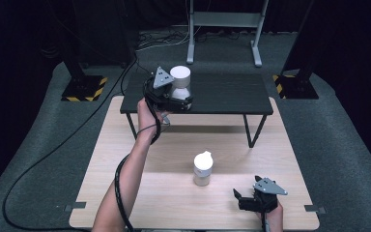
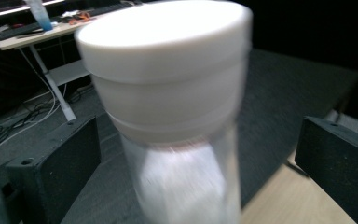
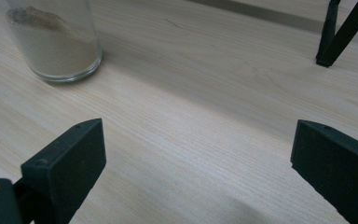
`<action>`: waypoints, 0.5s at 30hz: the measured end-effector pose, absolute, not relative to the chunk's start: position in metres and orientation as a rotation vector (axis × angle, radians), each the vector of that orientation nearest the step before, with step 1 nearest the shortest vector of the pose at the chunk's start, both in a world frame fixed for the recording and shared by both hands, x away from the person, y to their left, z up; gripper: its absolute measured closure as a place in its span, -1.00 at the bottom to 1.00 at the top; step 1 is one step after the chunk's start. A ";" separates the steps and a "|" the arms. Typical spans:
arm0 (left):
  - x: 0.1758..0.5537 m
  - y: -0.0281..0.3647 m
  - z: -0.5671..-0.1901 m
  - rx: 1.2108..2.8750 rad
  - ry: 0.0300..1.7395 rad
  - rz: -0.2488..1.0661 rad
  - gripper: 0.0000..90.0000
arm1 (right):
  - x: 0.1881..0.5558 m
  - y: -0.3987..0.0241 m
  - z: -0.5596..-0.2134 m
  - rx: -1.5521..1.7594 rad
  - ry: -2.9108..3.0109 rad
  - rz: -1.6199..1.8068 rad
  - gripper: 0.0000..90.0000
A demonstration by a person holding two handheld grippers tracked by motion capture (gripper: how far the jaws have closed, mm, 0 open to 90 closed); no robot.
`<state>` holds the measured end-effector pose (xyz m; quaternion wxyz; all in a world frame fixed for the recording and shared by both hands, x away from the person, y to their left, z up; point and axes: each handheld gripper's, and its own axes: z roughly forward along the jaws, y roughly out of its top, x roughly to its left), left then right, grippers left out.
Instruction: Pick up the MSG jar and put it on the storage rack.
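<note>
Jaws of the left gripper are standing spread wide, one on each side of a white-lidded jar without pressing on it; in the left gripper view the jar is showing blurred between them, with a gap to each jaw. From the high view, this jar is standing upright near the left end of the small black raised table, and the person's left forearm is reaching up to it from the bottom edge.

Jaws of the right gripper are likewise standing apart with nothing between them, resting low over the light wooden table near its front right corner. A second jar, clear glass with a white lid and pale powder inside, is standing upright at the middle of the wooden table, well apart from the left gripper and near the right one. In the right gripper view its glass base is sitting ahead of the jaws, beyond the left-hand one, untouched.
</note>
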<state>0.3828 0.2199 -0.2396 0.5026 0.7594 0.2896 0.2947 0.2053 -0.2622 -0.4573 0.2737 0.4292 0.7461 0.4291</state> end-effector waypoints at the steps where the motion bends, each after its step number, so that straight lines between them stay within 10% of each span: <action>1: 0.378 0.218 -0.238 1.864 0.704 0.730 -1.00 | 0.205 -0.262 -0.457 1.154 2.007 1.155 -0.94; 15: 0.343 0.233 -0.264 2.125 0.730 0.679 -1.00 | 0.205 -0.258 -0.456 1.145 2.010 1.124 -0.94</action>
